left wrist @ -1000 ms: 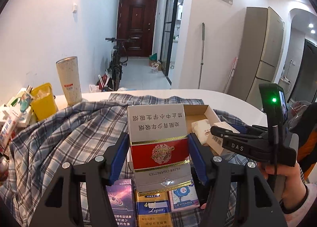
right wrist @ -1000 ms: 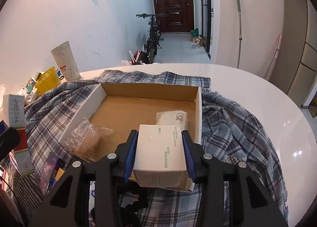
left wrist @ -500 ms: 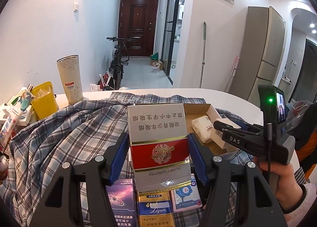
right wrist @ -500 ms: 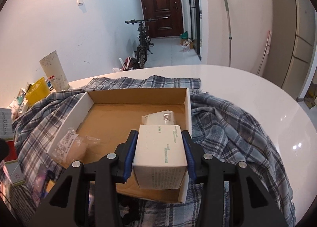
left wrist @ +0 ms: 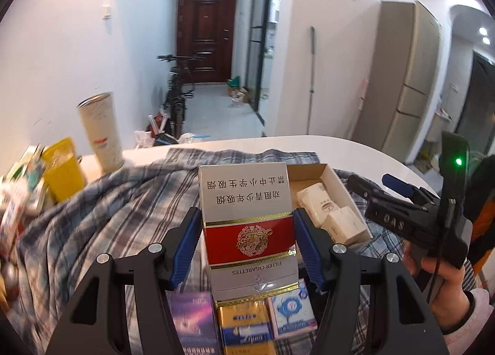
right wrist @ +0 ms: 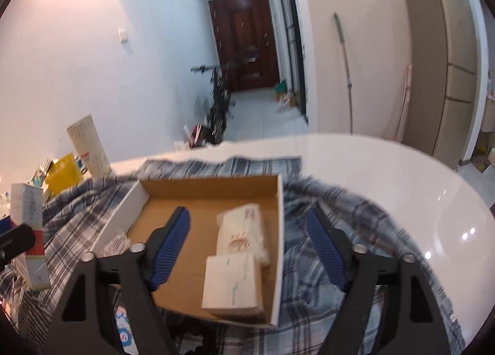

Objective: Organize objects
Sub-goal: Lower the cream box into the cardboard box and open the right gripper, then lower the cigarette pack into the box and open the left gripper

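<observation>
My right gripper (right wrist: 247,228) has just been opening; its jaws stand wide, and the white box (right wrist: 230,283) it gripped a second ago now lies in the cardboard tray (right wrist: 280,200), against the near corner. My left gripper (left wrist: 244,243) clamps the cigarette carton (left wrist: 247,215). Withdrawing carelessly could snag the tray wall and drag it.

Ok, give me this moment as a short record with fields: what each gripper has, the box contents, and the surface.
left gripper: shut on cigarette carton, held upright
right gripper: jaws just opened, nothing between the pads
white box: released, lying in the cardboard box's near right corner
cardboard box: also holds tissue pack
surface: plaid cloth on white table
</observation>
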A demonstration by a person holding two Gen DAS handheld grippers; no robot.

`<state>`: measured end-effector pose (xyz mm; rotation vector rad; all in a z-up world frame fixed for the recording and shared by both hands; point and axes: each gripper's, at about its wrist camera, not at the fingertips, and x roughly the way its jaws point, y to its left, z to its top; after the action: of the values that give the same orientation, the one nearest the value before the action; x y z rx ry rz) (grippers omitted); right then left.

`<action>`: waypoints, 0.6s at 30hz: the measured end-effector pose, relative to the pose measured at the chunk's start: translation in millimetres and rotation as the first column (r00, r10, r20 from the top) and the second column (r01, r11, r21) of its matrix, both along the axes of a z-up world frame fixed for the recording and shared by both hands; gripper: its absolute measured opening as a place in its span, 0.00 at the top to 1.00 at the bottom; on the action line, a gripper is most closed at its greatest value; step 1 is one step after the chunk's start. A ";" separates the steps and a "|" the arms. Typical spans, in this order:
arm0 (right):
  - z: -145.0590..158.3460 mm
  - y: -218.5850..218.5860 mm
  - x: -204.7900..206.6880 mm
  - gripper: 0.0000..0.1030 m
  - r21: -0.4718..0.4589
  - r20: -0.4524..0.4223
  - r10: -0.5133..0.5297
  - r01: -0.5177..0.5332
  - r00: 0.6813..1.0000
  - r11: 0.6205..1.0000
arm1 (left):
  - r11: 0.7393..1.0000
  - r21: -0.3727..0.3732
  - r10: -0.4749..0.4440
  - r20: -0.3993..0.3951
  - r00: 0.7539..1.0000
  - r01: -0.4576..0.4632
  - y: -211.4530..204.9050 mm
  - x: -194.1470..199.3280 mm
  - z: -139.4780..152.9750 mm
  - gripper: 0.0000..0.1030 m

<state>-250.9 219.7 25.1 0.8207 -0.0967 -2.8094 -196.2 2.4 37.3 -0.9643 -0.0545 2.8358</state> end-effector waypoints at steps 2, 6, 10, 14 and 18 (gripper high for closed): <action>1.8 -0.1 -0.6 0.20 0.019 -0.011 -0.012 0.013 1.000 1.000 | 1.000 -0.012 -0.005 0.009 1.000 0.005 1.1 -19.9 4.2 0.39; -0.2 3.6 -4.8 0.20 0.046 -0.003 -0.046 0.046 0.999 0.998 | 0.999 0.043 -0.030 0.097 0.995 0.026 -3.9 -71.4 -5.0 0.39; 0.0 10.7 -5.8 0.20 0.038 0.000 -0.066 0.066 0.998 0.997 | 0.999 0.051 0.003 0.200 0.980 -0.013 -11.9 -118.0 -37.0 0.39; 0.9 15.0 -7.1 0.20 0.025 0.002 -0.067 0.067 0.998 0.997 | 0.999 0.043 0.016 0.238 0.971 -0.027 -16.3 -142.0 -62.6 0.39; 0.9 15.0 -6.7 0.20 0.006 0.007 -0.045 0.044 0.999 0.999 | 0.999 0.038 -0.002 0.262 0.965 -0.009 -12.9 -151.3 -78.3 0.39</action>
<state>-257.6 234.7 25.9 0.8406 -0.1093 -2.8497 -347.5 -10.5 -41.0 -1.3251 -0.1401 2.6797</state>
